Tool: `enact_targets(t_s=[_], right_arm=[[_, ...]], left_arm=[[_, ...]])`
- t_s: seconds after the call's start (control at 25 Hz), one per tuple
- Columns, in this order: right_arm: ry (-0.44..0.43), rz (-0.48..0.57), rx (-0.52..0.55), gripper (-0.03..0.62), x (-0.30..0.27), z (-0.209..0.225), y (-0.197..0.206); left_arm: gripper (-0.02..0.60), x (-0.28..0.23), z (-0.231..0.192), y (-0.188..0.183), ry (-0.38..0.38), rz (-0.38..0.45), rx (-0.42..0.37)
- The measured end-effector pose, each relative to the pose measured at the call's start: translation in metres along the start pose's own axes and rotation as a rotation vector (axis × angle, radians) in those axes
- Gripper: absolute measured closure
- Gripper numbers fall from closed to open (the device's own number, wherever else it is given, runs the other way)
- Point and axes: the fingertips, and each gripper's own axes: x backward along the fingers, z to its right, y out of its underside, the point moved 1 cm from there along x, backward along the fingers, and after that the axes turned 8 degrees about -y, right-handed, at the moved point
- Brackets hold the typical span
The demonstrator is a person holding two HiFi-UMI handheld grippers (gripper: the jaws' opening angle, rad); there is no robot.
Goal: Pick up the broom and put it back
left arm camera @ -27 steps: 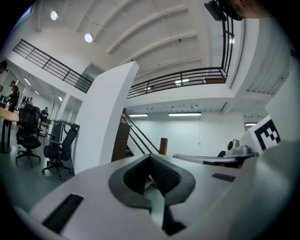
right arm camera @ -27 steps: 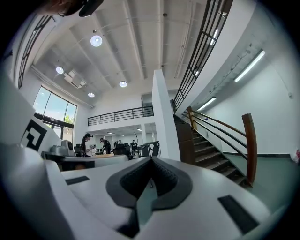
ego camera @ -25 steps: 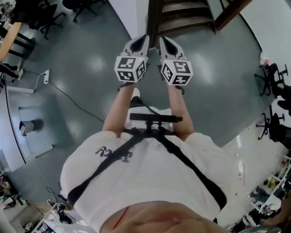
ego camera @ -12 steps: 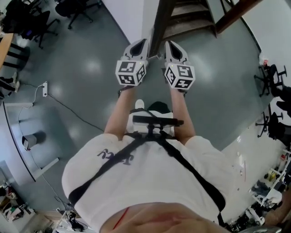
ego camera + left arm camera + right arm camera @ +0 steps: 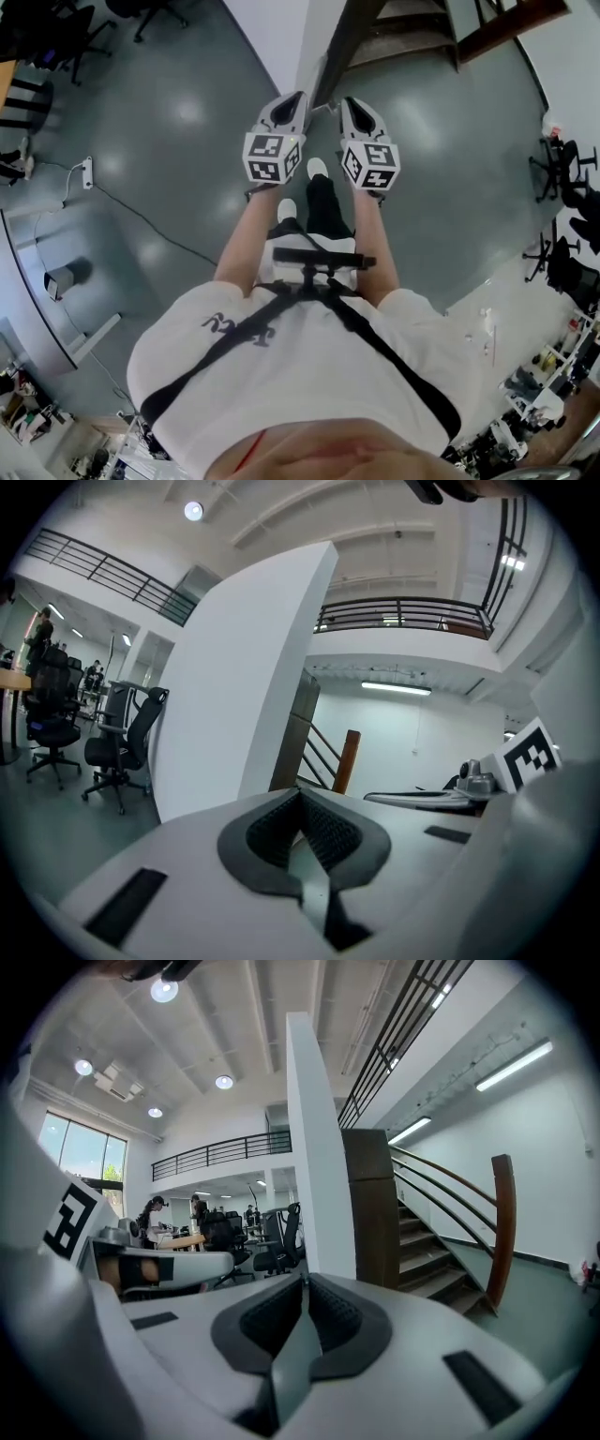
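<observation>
No broom shows in any view. In the head view I hold both grippers out in front of the person's chest, side by side above the grey floor. The left gripper [image 5: 296,97] and the right gripper [image 5: 347,101] point at the end of a white wall [image 5: 292,42] and a wooden staircase [image 5: 403,33]. In the left gripper view the left gripper [image 5: 300,795] has its ribbed pads together with nothing between them. The right gripper [image 5: 305,1282] is shut and empty as well, and it faces the wall end [image 5: 317,1147] and the stair rail [image 5: 502,1222].
A power strip [image 5: 86,172] with a cable lies on the floor at left. Office chairs [image 5: 42,37] stand at the upper left, more chairs [image 5: 567,164] at right. The person's dark trouser leg and white shoe [image 5: 319,183] are below the grippers. Cluttered shelves [image 5: 548,375] line the lower right.
The person has stepped toward the wall end and the stairs, which sit closer now. Both grippers have sunk a little in the view and stay shut. A leg has swung forward beneath them.
</observation>
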Motion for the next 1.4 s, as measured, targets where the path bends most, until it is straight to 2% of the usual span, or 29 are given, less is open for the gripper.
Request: enact_targets(t_s=[0.2, 0.36, 0.4, 0.52, 0.72, 0.96, 1.4], right_arm=[[-0.011, -0.071, -0.056, 0.585, -0.030, 0.033, 0.042], [-0.017, -0.134, -0.090, 0.581, -0.056, 0.059, 0.080], [-0.022, -0.149, -0.097, 0.548, -0.063, 0.066, 0.088], [-0.034, -0.189, -0.119, 0.526, -0.083, 0.087, 0.115], [-0.066, -0.254, -0.107, 0.510, -0.119, 0.112, 0.153], [-0.094, -0.305, -0.134, 0.468, -0.167, 0.138, 0.195], [-0.111, -0.392, -0.122, 0.437, -0.255, 0.171, 0.261]], left_arm=[[0.569, -0.039, -0.019, 0.037, -0.034, -0.063, 0.005], [0.569, -0.073, -0.030, 0.067, -0.023, -0.108, 0.050], [0.569, -0.081, -0.031, 0.072, -0.022, -0.116, 0.054], [0.569, -0.105, -0.033, 0.086, -0.036, -0.136, 0.060], [0.569, -0.139, -0.045, 0.113, -0.073, -0.167, 0.072], [0.569, -0.174, -0.056, 0.141, -0.083, -0.198, 0.064], [0.569, -0.209, -0.081, 0.191, -0.093, -0.250, 0.072]])
